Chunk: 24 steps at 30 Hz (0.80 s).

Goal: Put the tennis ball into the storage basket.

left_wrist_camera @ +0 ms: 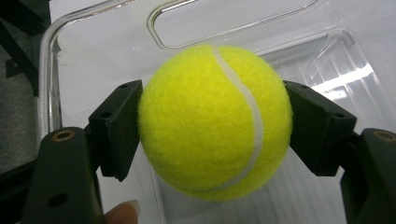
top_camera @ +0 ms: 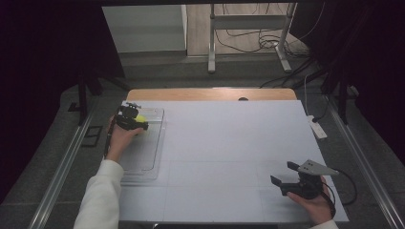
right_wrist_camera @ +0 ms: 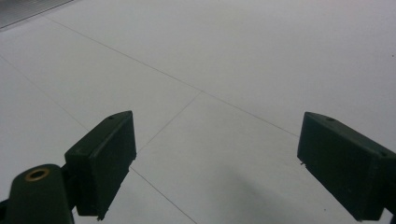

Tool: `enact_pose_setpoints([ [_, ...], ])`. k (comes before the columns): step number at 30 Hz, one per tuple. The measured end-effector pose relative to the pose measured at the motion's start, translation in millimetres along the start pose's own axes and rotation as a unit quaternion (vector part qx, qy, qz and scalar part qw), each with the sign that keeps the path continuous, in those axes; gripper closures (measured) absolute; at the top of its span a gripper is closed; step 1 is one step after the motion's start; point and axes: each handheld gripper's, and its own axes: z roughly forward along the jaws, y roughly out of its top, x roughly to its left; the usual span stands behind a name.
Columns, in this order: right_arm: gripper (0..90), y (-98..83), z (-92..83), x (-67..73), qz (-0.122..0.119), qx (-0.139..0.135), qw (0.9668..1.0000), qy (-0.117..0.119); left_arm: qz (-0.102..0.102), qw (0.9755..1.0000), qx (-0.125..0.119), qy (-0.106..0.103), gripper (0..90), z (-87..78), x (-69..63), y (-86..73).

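One tennis ball (left_wrist_camera: 215,121) is clamped in the left gripper (left_wrist_camera: 212,126) fingers over the clear bin (top_camera: 155,143), far left; next comes release. Right gripper (right_wrist_camera: 215,168) fingers stand apart.

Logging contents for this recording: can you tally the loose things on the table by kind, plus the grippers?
Tennis ball, yellow, clamped between the left gripper's pads: 1
Clear plastic tray, at the table's left edge: 1
Grippers: 2, the left gripper over the tray and the right gripper, jaws apart, over the white table
Total: 4
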Motion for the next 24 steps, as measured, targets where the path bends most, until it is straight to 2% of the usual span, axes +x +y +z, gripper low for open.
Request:
enact_pose_setpoints([
  [8, 12.1, -0.2, 0.2, -0.3, 0.001, 0.001, 1.0, 0.0, 0.004, 0.9998, -0.002, 0.017, 23.1, 1.5, -1.6, 0.5],
  [13, 12.1, -0.3, 0.4, -0.4, 0.001, 0.001, 1.0, 0.0, 0.004, 0.9998, -0.016, 0.008, 16.3, -3.2, -3.1, 2.1],
  [24, 12.1, -0.3, 0.1, -0.4, 0.001, 0.0, 1.0, 0.0, -0.012, 0.9986, -0.048, -0.02, 12.4, -13.9, -3.4, 3.3],
])
